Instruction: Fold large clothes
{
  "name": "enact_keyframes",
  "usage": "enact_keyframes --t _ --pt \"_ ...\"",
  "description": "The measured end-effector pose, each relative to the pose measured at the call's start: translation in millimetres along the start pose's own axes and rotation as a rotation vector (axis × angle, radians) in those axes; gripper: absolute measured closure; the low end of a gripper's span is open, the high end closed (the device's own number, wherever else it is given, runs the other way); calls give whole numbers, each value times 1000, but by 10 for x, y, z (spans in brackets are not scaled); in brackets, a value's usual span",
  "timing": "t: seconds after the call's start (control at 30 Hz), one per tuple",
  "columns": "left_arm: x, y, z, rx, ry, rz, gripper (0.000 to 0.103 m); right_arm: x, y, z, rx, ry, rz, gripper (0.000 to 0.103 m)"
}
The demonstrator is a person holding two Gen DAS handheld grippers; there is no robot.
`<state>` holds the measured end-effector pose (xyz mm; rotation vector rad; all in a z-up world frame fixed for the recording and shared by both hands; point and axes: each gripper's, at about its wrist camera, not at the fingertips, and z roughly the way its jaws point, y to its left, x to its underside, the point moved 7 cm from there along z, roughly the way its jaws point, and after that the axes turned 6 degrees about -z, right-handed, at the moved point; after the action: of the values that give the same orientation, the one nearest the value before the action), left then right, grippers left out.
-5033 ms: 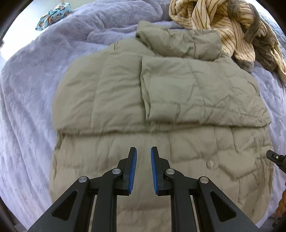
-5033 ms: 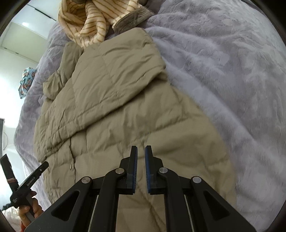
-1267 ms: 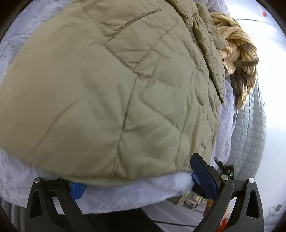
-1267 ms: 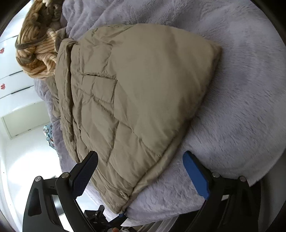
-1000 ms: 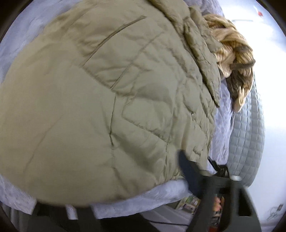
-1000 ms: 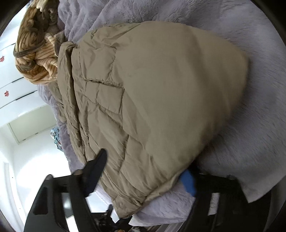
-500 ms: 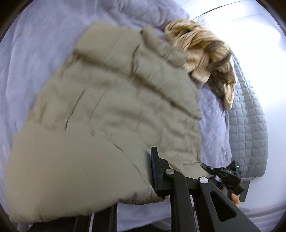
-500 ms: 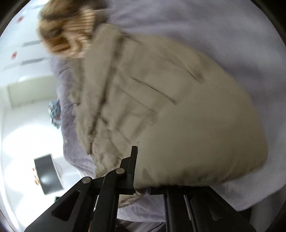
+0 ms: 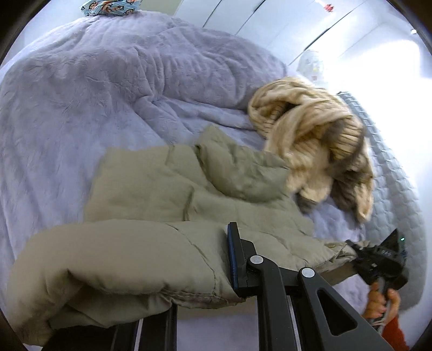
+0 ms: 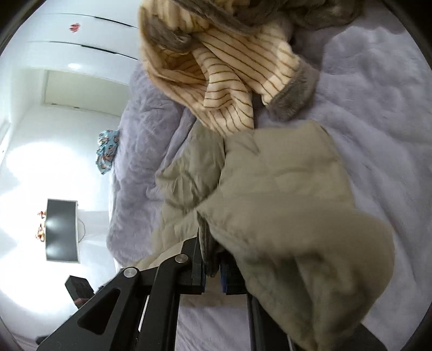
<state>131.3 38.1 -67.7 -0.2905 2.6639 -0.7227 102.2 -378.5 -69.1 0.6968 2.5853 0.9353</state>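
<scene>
An olive quilted jacket (image 9: 167, 189) lies on a lilac plush blanket (image 9: 81, 94), its near hem lifted off the bed. My left gripper (image 9: 216, 259) is shut on that hem; only the right finger shows, the other is buried under the puffy fabric. In the left wrist view the right gripper (image 9: 351, 247) pinches the hem's other corner at the right edge, held by a hand (image 9: 380, 299). In the right wrist view the right gripper (image 10: 212, 259) is shut on a fold of the jacket (image 10: 283, 194), which drapes over its right finger.
A cream striped fleece garment (image 9: 313, 135) (image 10: 224, 81) is heaped just beyond the jacket's collar. A blue patterned cloth (image 9: 110, 6) (image 10: 108, 151) lies at the bed's far edge. A grey quilted mattress (image 9: 399, 194) borders the blanket on the right. A dark monitor (image 10: 62, 229) stands off the bed.
Both grippers went from open at the jacket's hem to shut on it. They have lifted the hem and carried it toward the collar, so the jacket looks shorter.
</scene>
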Motion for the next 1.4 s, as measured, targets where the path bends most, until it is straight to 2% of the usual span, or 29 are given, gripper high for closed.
enact_keyframes --t 0.17,0.27,0.43,0.53,0.63,0.7,0.83,0.87,0.9,0.93,0.97,1.0,1.13,1.17,1.2,1.3,1.4 --pt "-280 229 710 -68 58 14 86 -370 -185 567 49 27 19 95" --pt "-319 352 1012 -87 84 30 86 -477 -331 867 82 25 26 95" --pt "-393 443 1400 -69 114 61 86 -530 -604 1229 68 4 85 95" --pt "-430 436 1503 -56 118 97 86 -565 -670 1339 48 -17 86 95" --pt "-471 423 1518 -44 115 90 86 -573 -673 1357 52 -29 69 95" --pt "-480 406 1455 -38 101 86 85 -572 -646 1347 58 -23 62 94" --pt "-458 273 1181 -25 46 149 77 -585 -491 1258 69 -2 38 91" --pt "-439 233 1089 -24 34 172 74 -605 -456 1232 72 -5 30 88" --pt "-426 213 1025 -22 28 184 66 -606 -401 1170 77 -13 14 77" --pt "-416 198 962 -23 20 193 47 -610 -349 1105 85 -28 -3 67" --pt "-413 182 887 -32 2 199 41 -611 -310 1054 91 -43 -16 42" --pt "-423 174 785 -43 -36 200 35 -611 -230 980 92 -70 -40 31" --pt "-442 150 571 -40 -90 223 34 -483 -13 885 117 -79 -133 32" --pt "-416 144 588 -45 -84 236 34 -424 25 929 114 -57 -157 39" --pt "-383 135 631 -54 -67 256 34 -355 64 992 118 -32 -182 55" --pt "-198 88 909 -92 15 340 70 -81 147 1297 154 71 -299 73" --pt "-113 87 1196 -137 35 381 70 89 187 1593 217 125 -396 75"
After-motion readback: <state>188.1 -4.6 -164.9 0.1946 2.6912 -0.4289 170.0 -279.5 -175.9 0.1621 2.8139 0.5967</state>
